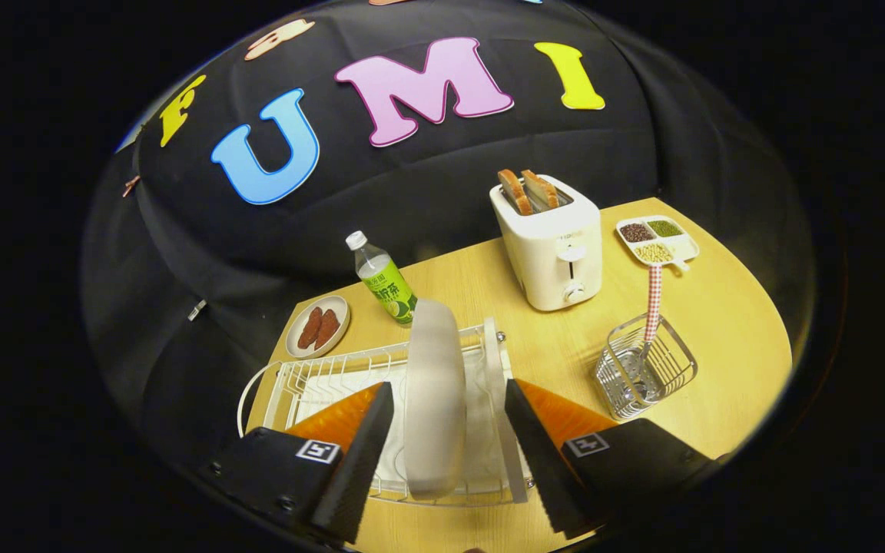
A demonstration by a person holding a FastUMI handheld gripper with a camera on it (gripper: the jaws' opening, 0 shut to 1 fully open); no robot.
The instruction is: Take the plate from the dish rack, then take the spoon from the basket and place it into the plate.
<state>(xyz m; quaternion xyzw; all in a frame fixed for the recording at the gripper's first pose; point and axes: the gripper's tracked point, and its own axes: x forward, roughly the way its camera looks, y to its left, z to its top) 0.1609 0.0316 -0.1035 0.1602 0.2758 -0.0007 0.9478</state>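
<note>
While upright in the dish rack (312, 380), plate (434, 399) edge-on between wide-spread tool (449, 430) fingers.

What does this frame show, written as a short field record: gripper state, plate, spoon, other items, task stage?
gripper: gripper open, fingers either side of the plate, not pressing on it
plate: plate standing on edge in the dish rack
spoon: spoon with checked handle upright in the wire basket, beside the rack
other items: toaster with bread, bottle, divided dish of beans, small plate of food
surface: wooden table
task stage: plate not yet lifted, spoon untouched
</note>
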